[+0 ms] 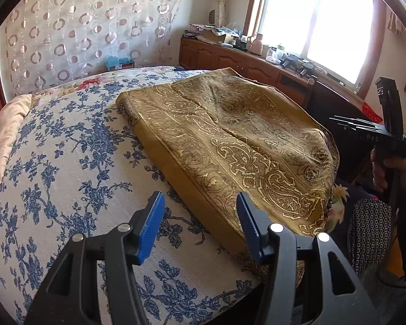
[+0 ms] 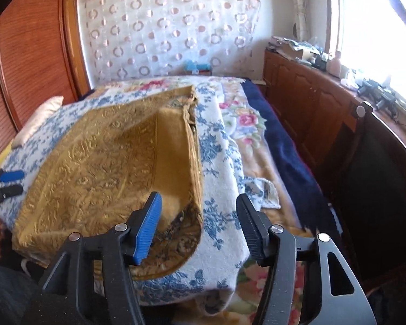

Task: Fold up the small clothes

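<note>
A mustard-gold paisley cloth [image 1: 230, 146] is lying folded on the blue-flowered white bedspread [image 1: 67, 162], its long axis running from the near edge of the bed away toward the far wall with the ring-patterned curtain [image 1: 89, 21]. In the right wrist view the cloth [image 2: 105, 168] is showing its plain underside along the right edge, where a strip is turning up.

The left gripper [image 1: 200, 224] is hovering over the cloth's near corner with its fingers standing apart, nothing between them; whether the right finger is brushing the cloth cannot be told. The right gripper [image 2: 197, 227] is also holding its fingers apart and gripping nothing: its blue left finger [image 2: 146, 230] is sitting in front of the cloth's near right corner, the black one over bare bedspread.

Under the bedspread a pink-flowered blanket [image 2: 246, 124] is showing, with a pale pillow [image 1: 5, 135] at the bed's left. A wooden cabinet [image 2: 305, 103] cluttered with bottles is standing beneath the bright window [image 1: 316, 19].
</note>
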Available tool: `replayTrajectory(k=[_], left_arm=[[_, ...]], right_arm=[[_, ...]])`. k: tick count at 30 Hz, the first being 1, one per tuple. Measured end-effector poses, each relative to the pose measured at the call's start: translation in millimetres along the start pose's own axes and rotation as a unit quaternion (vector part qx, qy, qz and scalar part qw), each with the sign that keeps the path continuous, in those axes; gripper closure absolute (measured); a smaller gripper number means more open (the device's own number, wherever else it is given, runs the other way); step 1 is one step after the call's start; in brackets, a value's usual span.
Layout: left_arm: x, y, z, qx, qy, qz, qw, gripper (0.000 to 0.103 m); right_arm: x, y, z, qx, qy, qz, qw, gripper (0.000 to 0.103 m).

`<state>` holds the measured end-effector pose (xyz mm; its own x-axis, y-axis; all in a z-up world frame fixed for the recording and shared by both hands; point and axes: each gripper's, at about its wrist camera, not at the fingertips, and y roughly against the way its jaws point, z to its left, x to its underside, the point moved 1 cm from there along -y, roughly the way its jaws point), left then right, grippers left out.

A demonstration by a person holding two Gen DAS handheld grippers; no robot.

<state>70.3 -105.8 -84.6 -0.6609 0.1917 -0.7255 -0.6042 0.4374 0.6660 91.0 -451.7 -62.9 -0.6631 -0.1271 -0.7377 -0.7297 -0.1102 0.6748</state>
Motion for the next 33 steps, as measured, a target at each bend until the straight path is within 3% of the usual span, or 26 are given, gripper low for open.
replayTrajectory(k=[7, 10, 19, 23, 25, 27, 32, 33], left_arm=[[5.3, -6.2, -1.0, 0.005, 0.001, 0.014, 0.9999, 0.049], [10.9, -9.1, -2.5, 0.004, -0.004, 0.025, 0.9997, 0.049], [22.0, -14.6, -3.1, 0.009, 0.0, 0.043, 0.999, 0.049], [23.2, -13.0, -6.7, 0.035, 0.006, 0.046, 0.9983, 0.049], [23.9, -12.0, -9.7, 0.049, 0.007, 0.048, 0.9976, 0.049], [24.8, -12.0, -13.4, 0.057, 0.003, 0.049, 0.9971, 0.05], [26.0, -13.1, -19.1, 0.085, 0.001, 0.055, 0.9949, 0.069], [26.2, -13.4, -19.5, 0.09, 0.002, 0.057, 0.9943, 0.077]], right_arm=[[1.9, -15.7, 13.3, -0.015, 0.006, 0.01, 1.0, 0.041], [6.1, -36.5, 14.3, 0.0, 0.011, 0.048, 0.999, 0.041], [18.5, -49.9, 10.4, -0.037, -0.005, 0.078, 0.996, 0.04], [20.2, -47.2, 17.5, -0.047, 0.012, 0.086, 0.995, 0.039], [19.9, -46.9, 19.1, -0.051, 0.019, 0.091, 0.994, 0.044], [19.4, -46.0, 21.8, -0.065, 0.023, 0.096, 0.993, 0.057], [21.1, -45.5, 25.0, -0.09, 0.021, 0.098, 0.991, 0.084], [21.5, -45.1, 24.9, -0.098, 0.018, 0.097, 0.99, 0.088]])
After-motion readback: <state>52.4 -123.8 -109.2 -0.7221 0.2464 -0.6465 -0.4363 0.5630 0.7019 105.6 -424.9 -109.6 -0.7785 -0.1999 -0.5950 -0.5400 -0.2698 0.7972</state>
